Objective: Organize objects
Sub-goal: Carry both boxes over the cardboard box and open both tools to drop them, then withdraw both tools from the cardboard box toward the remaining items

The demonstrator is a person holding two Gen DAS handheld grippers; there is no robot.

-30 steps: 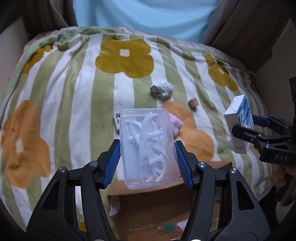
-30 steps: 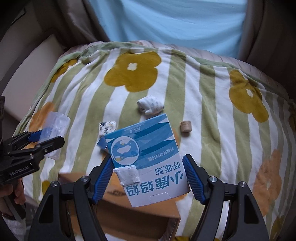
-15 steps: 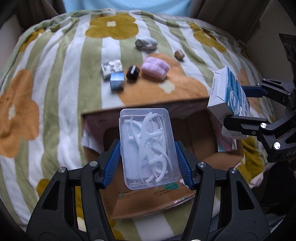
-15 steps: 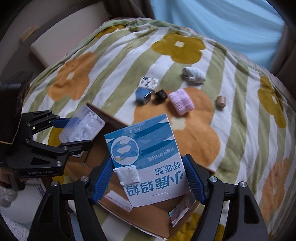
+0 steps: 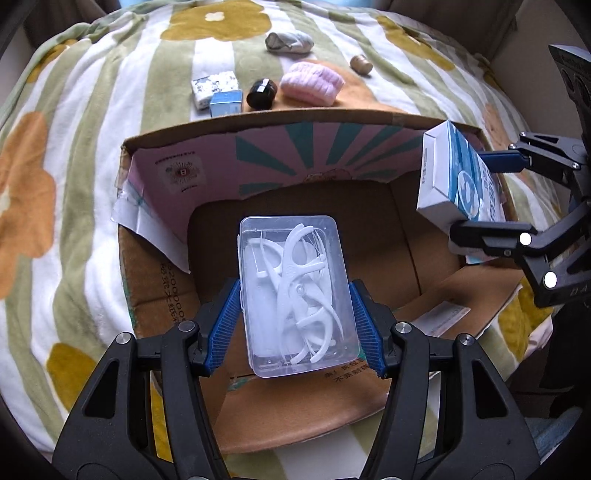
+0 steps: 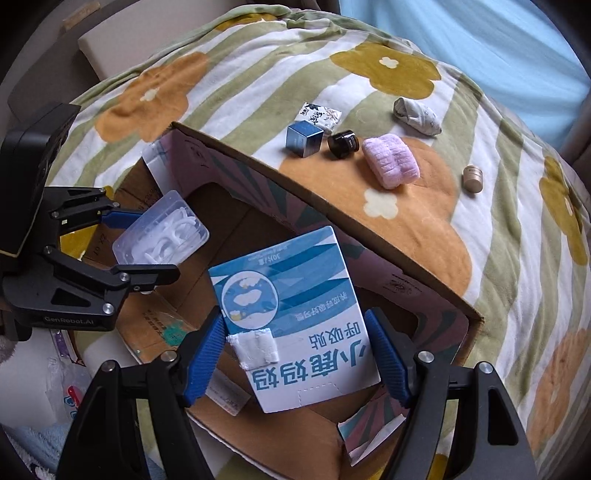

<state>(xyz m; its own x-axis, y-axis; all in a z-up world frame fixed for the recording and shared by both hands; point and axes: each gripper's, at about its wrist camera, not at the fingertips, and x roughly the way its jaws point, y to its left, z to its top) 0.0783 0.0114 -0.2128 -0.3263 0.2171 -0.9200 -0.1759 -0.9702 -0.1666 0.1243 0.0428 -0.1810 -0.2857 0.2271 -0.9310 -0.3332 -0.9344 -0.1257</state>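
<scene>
Above cardboard box [image 5: 436, 254], floss case [image 5: 295, 291] between jaws

Bed covered by fleece blanket [image 6: 236, 70], green and white stripes, mustard and orange flowers. Light blue curtain [image 6: 491, 33] behind far edge of bed, daylight through it. Beige padded panel [image 6: 122, 40] beyond far left corner. Dark drape [image 5: 51, 14] at far left. Soft, even light.

Both views are taken from above, angled steeply down, close over the open cardboard box [image 5: 424, 229] [image 6: 236, 221]. Box and striped blanket [image 5: 92, 206] [image 6: 498, 229] are shared; each view is crossed by the opposite tongs.
</scene>
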